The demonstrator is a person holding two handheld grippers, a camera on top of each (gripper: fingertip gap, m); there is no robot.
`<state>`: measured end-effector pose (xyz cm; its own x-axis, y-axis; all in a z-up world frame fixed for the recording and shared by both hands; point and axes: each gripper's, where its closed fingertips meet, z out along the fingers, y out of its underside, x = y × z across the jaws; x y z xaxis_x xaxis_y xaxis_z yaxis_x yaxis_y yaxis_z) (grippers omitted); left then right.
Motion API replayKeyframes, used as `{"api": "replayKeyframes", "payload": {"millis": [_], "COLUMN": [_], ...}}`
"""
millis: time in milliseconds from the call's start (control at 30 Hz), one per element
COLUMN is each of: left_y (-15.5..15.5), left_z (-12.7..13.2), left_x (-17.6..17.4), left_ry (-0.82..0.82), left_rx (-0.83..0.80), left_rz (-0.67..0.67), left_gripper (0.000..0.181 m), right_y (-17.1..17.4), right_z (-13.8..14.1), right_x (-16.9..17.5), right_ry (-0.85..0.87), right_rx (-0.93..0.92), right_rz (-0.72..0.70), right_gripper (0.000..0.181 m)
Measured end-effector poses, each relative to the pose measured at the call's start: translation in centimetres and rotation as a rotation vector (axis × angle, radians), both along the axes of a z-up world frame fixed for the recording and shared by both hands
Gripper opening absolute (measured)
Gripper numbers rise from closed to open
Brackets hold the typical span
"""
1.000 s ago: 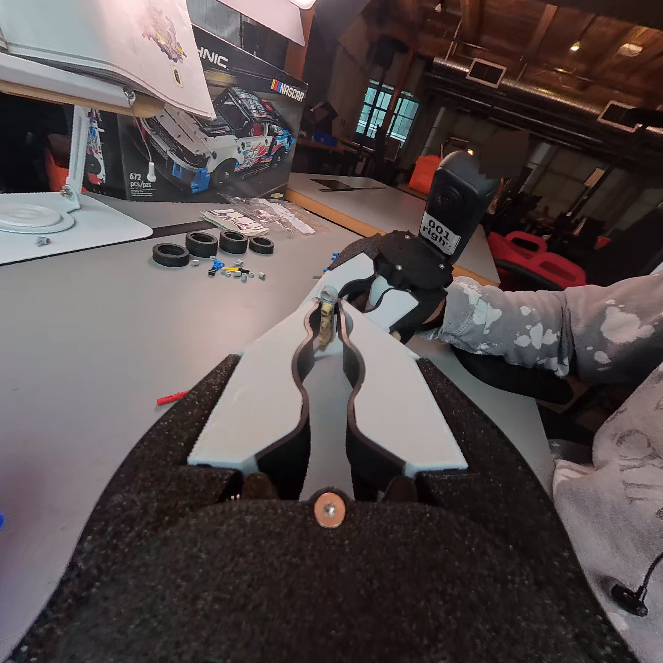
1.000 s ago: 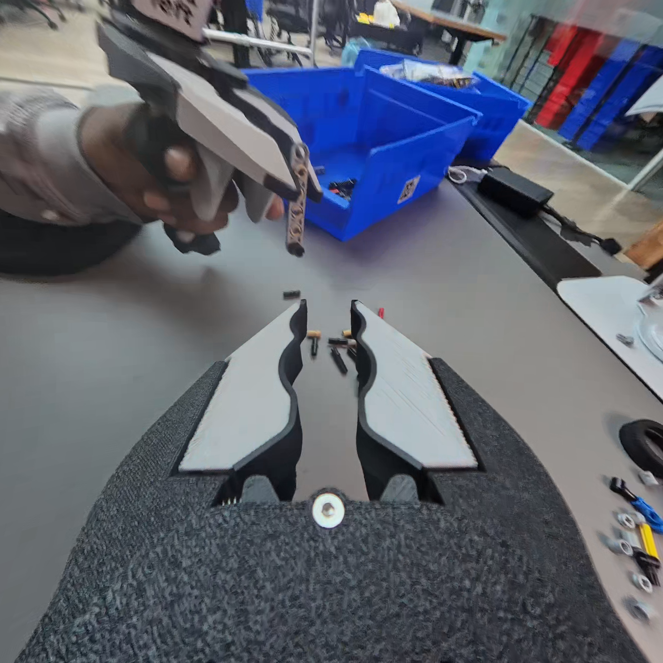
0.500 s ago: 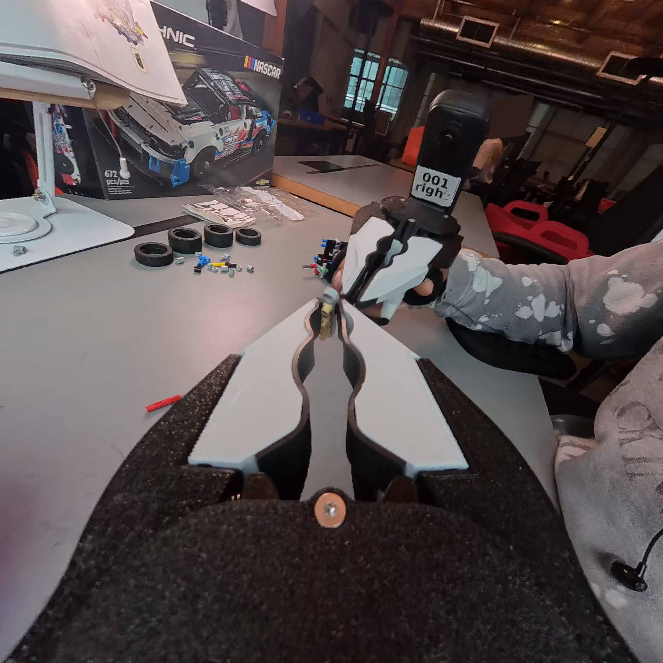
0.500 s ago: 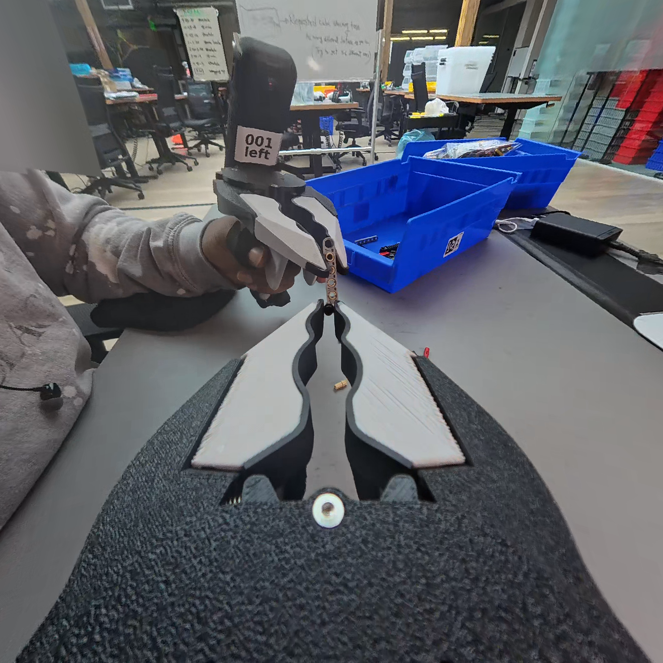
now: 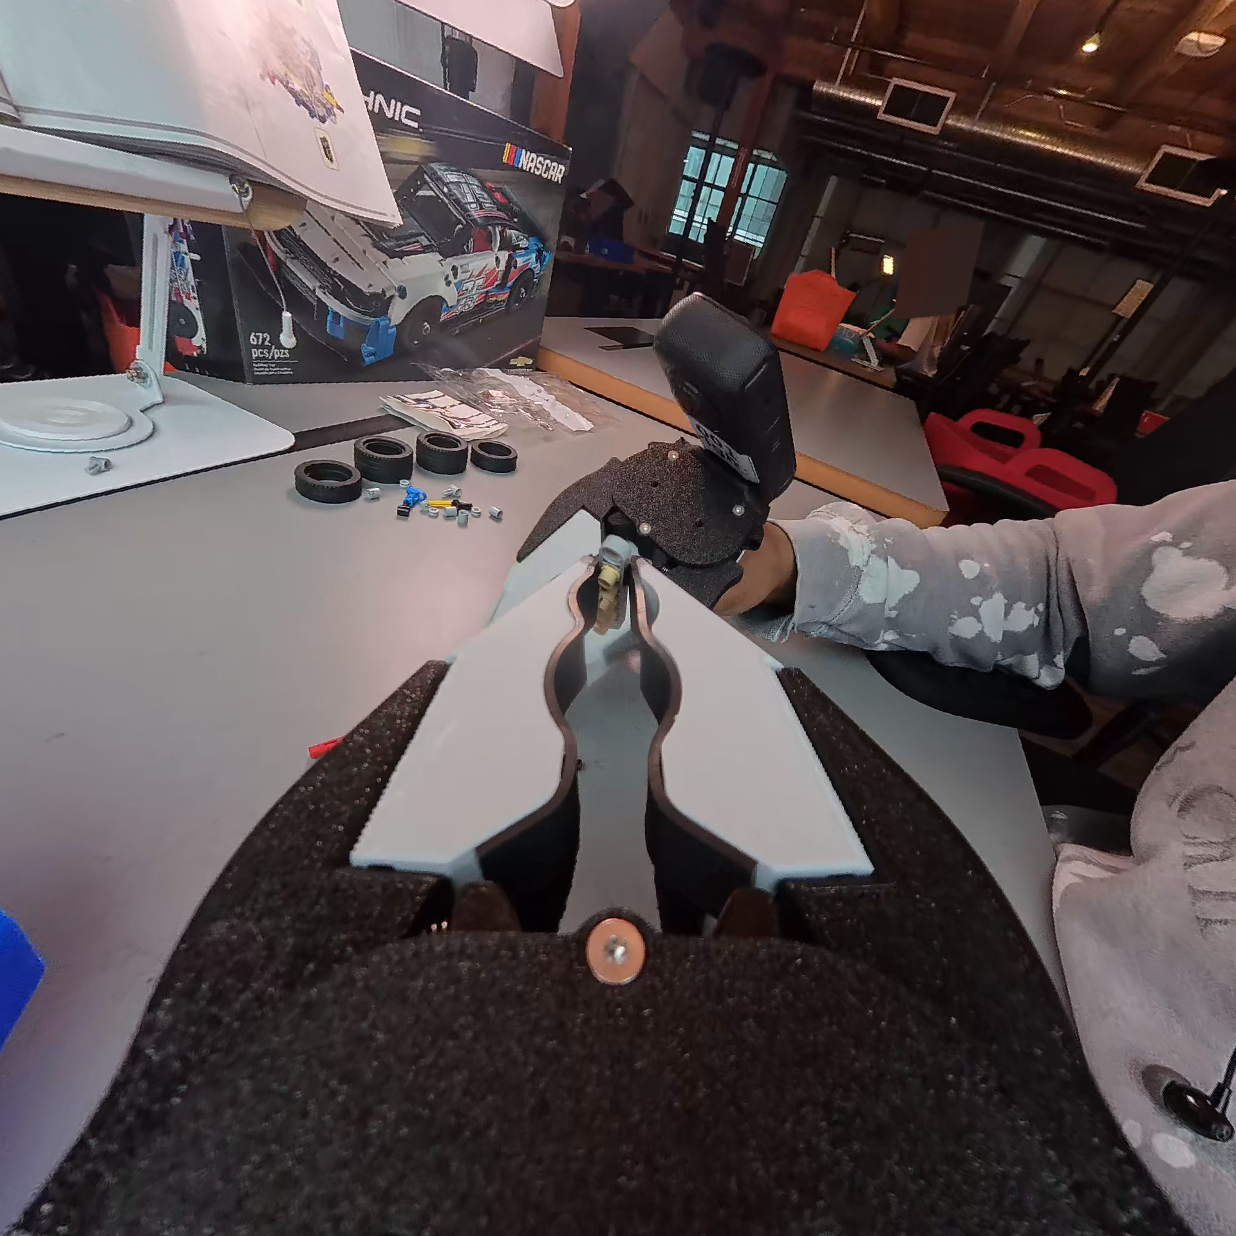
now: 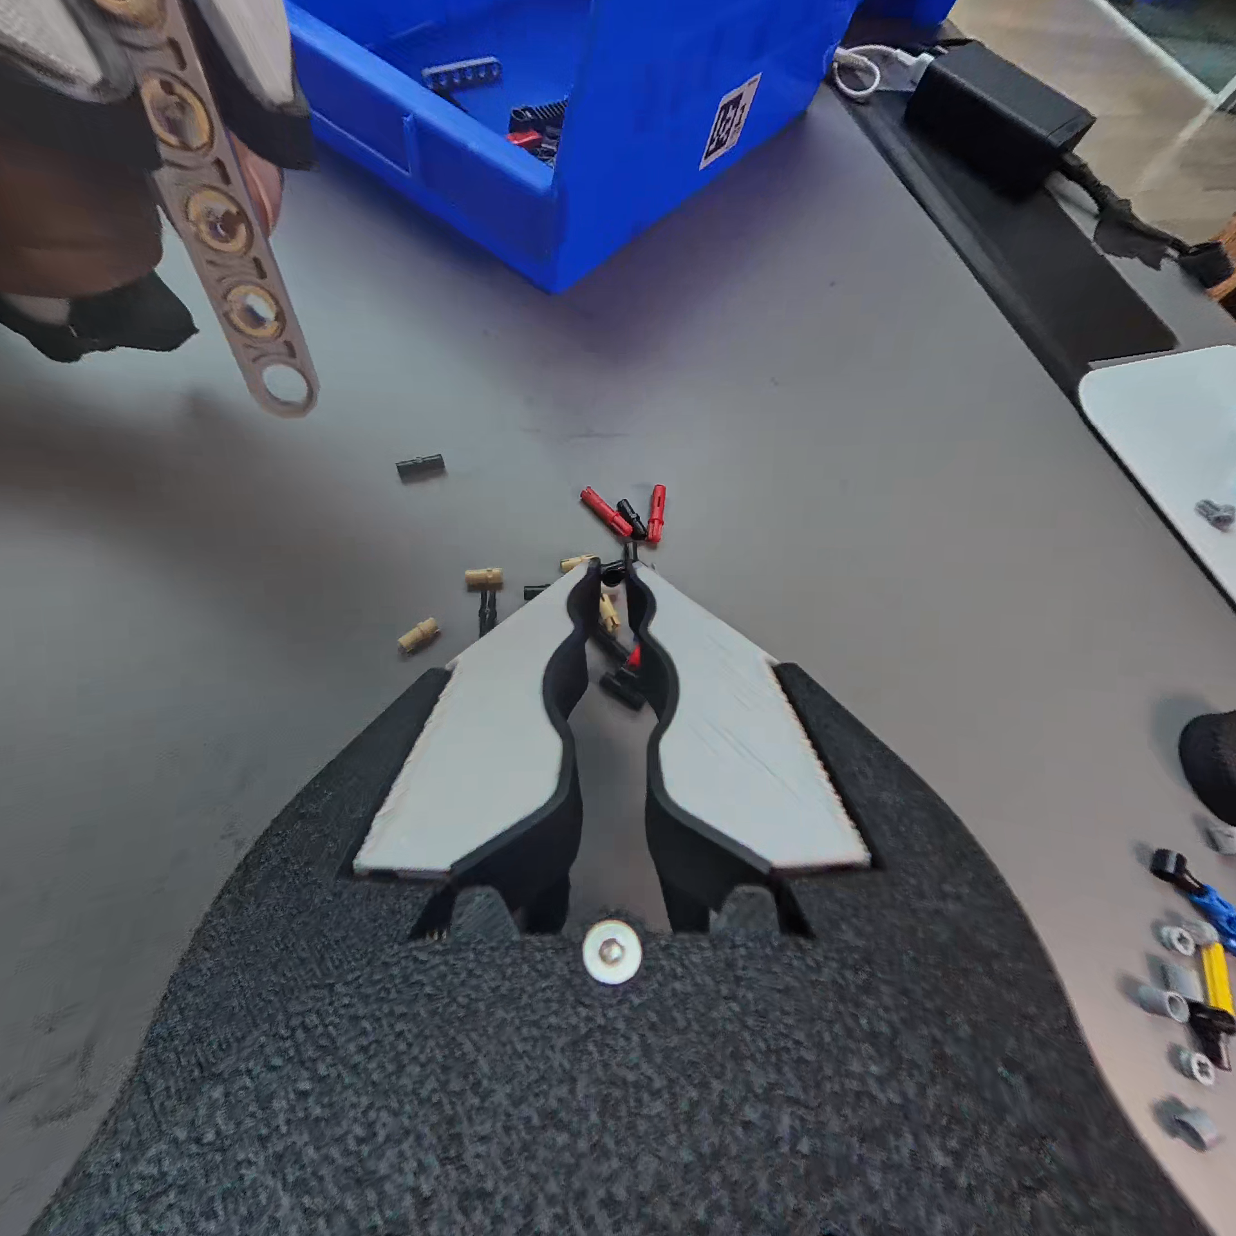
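My left claw (image 5: pixel 612 574) grips a grey holed beam (image 6: pixel 221 221); my right claw (image 6: pixel 612 574) pinches a black pin (image 6: pixel 612 574) among pins scattered on the table (image 6: pixel 802 468).

scattered pins (image 6: pixel 605 511) crowd the right gripper (image 6: pixel 610 575) tips, blue bin (image 6: pixel 602 134) walls off beyond; bare table (image 6: pixel 836 468) lies open rightward.

Left gripper (image 5: pixel 614 582) has its jaws squeezed nearly together at the tips, pointing toward 12 o'clock. Right gripper (image 6: pixel 612 574) is angled nose-down, jaws pinched close at the tips too. In the left wrist view, the right hand (image 5: pixel 759 568) and its grey splotchy sleeve (image 5: pixel 1003 588) reach in from 3 o'clock.
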<state>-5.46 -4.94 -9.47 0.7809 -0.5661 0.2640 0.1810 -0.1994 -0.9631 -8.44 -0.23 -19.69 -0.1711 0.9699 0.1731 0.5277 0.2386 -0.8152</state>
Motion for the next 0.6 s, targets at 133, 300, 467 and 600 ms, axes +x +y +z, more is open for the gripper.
{"api": "replayKeyframes", "payload": {"millis": [133,300,467,600], "left_y": [0.0,-0.6,-0.9,-1.1], "left_z": [-0.2,1.1,2.3,2.6], "left_x": [0.2,0.9,1.3,1.9], "left_ry": [-0.037,-0.211,-0.443,-0.499], "left_rx": [-0.006,0.012,0.008,0.007], "left_rz": [-0.025,-0.11,-0.202,-0.251], "left_gripper": [0.007,0.008,0.007,0.006], "right_y": [-0.3,-1.9,-5.2,-6.3], "right_z": [2.0,7.3,9.4,10.2], "right_x": [0.1,3.7,6.1,5.5], "right_ry": [0.074,0.261,0.366,0.405], "right_rx": [-0.063,-0.237,-0.269,-0.231], "right_rz": [0.018,0.128,0.184,0.153], "right_gripper": [0.025,0.03,0.031,0.025]}}
